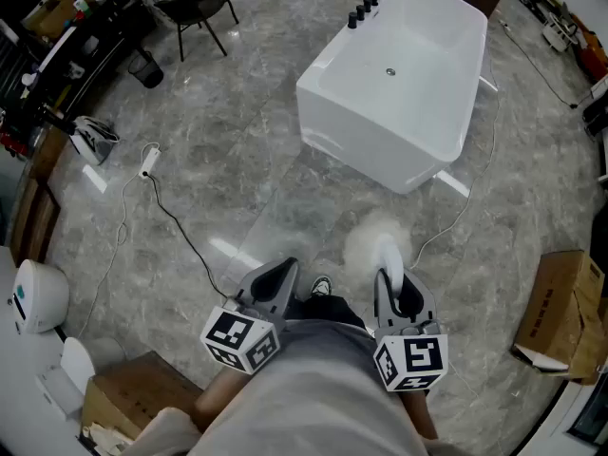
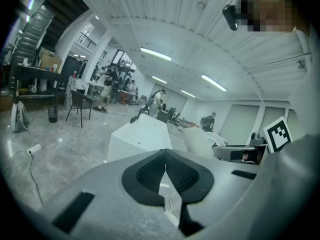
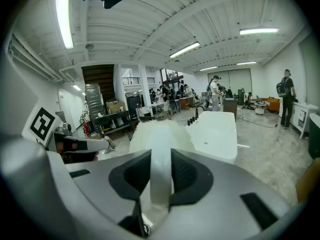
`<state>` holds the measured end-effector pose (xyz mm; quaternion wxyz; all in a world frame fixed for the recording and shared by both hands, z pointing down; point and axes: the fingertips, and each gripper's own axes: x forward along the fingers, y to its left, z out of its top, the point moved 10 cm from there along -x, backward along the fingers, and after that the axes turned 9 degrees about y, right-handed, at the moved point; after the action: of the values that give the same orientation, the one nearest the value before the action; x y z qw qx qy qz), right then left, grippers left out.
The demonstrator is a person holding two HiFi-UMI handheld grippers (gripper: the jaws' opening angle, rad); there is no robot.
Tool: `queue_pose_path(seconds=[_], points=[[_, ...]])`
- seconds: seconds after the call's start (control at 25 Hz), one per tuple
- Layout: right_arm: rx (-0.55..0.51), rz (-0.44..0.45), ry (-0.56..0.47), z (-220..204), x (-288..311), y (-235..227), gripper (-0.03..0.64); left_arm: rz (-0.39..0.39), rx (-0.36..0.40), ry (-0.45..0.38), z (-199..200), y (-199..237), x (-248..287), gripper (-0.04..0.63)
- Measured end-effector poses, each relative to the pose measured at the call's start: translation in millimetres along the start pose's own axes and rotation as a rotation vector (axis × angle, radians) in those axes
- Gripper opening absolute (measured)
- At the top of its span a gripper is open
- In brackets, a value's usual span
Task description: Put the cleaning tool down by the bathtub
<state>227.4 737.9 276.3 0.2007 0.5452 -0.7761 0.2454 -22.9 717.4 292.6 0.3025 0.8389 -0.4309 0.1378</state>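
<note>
— How is the light?
— Bright and even. Long ceiling lights (image 3: 64,21) run overhead in both gripper views, and the strips glare almost pure white.
— Any shadows?
— Only soft ones. The polished floor (image 1: 228,247) throws back pale streaks, and the white bathtub (image 1: 399,74) comes close to washing out. The head view's upper left corner is dim.
— Sharpness?
— Fair in the middle. The cleaning tool's (image 1: 375,240) fluffy head looks smeared in the head view.
— Distortion?
— Strong. Both gripper views bend straight beams into arcs, and their corners fall to black. The head view curves at its edges too.
</note>
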Motion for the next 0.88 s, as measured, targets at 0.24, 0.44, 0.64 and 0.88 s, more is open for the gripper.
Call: queue_pose_path(seconds=[0.24, 0.44, 0.64, 0.88], points=[[-0.002, 0.013, -0.008, -2, -5, -10, 0.083, -0.007, 0.003, 0.001, 0, -12, 7, 0.009], [0.017, 0.005, -0.006, -8, -7, -21, 0.083, -0.001, 0.005, 0.009, -2, -17, 11, 0.009], [0.098, 0.052, -0.035, -8, -8, -29, 0.083, 0.019, -0.009, 0.011, -3, -18, 7, 0.009], [0.129, 0.149, -0.029, -2, 9, -33, 0.083, 0.043, -0.050, 0.019, -6, -6, 8, 0.009]])
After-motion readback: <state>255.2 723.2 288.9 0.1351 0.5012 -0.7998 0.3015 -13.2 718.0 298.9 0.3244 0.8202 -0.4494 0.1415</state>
